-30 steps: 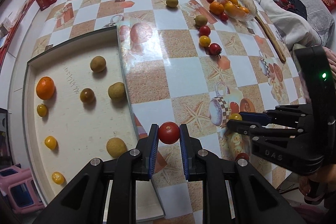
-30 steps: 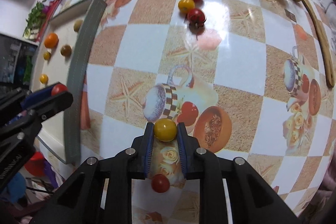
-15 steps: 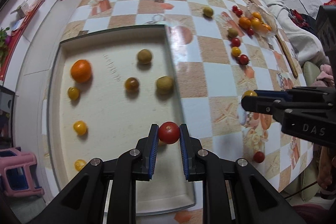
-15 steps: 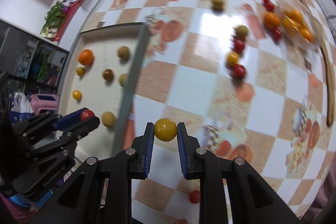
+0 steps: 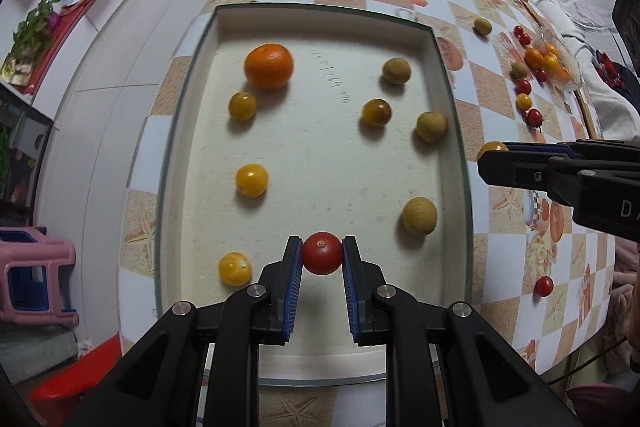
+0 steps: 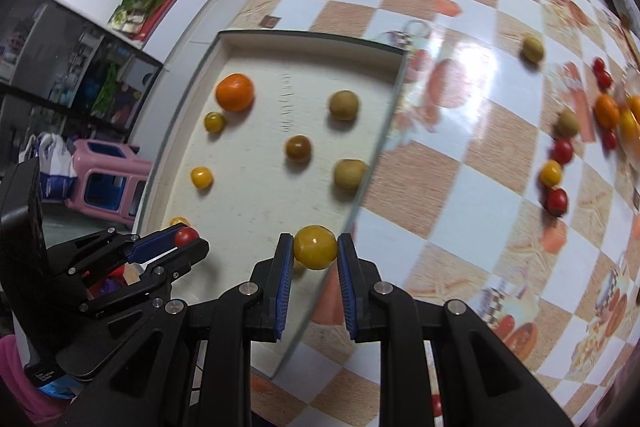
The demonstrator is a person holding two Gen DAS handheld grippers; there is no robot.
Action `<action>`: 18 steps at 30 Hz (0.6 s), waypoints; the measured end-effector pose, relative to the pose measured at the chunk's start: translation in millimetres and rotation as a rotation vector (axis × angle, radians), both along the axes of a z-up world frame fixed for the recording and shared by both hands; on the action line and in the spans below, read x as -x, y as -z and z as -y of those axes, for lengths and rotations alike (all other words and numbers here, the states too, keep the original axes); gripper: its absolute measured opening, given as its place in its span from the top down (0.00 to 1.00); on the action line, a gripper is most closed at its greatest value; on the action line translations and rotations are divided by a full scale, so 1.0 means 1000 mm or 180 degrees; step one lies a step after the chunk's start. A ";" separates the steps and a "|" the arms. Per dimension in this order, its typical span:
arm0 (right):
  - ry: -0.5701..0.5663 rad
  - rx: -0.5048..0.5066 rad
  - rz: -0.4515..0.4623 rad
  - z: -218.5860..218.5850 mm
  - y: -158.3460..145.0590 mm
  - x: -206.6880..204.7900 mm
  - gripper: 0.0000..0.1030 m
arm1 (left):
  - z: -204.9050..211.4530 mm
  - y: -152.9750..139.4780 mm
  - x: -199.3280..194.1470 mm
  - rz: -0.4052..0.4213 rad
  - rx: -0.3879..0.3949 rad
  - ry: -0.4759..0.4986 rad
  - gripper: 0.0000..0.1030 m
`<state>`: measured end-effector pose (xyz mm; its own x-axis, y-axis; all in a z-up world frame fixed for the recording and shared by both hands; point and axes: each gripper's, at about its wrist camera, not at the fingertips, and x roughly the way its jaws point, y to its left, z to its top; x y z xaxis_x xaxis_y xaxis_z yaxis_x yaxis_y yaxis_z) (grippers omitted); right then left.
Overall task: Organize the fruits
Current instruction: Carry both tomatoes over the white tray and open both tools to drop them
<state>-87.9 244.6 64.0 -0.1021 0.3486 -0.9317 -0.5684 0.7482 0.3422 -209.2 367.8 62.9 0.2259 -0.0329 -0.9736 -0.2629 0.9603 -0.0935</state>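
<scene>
Left wrist view looked down on the white tray point(image 5: 436, 43), the left gripper point(image 5: 322, 259) pinching a red tomato point(image 5: 322, 253) above its near end. Right gripper point(image 6: 315, 253) clamped a yellow tomato point(image 6: 315, 247) over the tray's right rim. Released there, the yellow one would likely strike the rim and roll onto the checkered table point(image 6: 460, 187); either fruit, smooth and round, could nudge the tan longan point(image 5: 419, 216) nearby.
</scene>
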 end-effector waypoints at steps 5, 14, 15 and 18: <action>-0.0062 0.0017 0.0000 -0.016 0.001 -0.003 0.77 | -0.014 -0.004 -0.006 0.0050 -0.0043 -0.0086 0.79; 0.0015 0.0038 -0.0024 -0.026 0.005 -0.017 0.77 | -0.024 -0.008 -0.034 0.0178 -0.0108 -0.0095 0.79; 0.0004 0.0052 -0.0028 -0.027 0.006 -0.017 0.77 | -0.022 -0.006 -0.034 0.0160 -0.0118 -0.0067 0.79; -0.0018 0.0080 -0.0050 -0.030 0.011 -0.019 0.77 | -0.014 0.001 -0.027 0.0109 -0.0106 0.0000 0.79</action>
<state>-68.7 274.1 52.5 -0.1187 0.3244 -0.9385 -0.5673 0.7535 0.3322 -182.3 382.2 62.2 0.2590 -0.0008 -0.9659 -0.2600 0.9630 -0.0705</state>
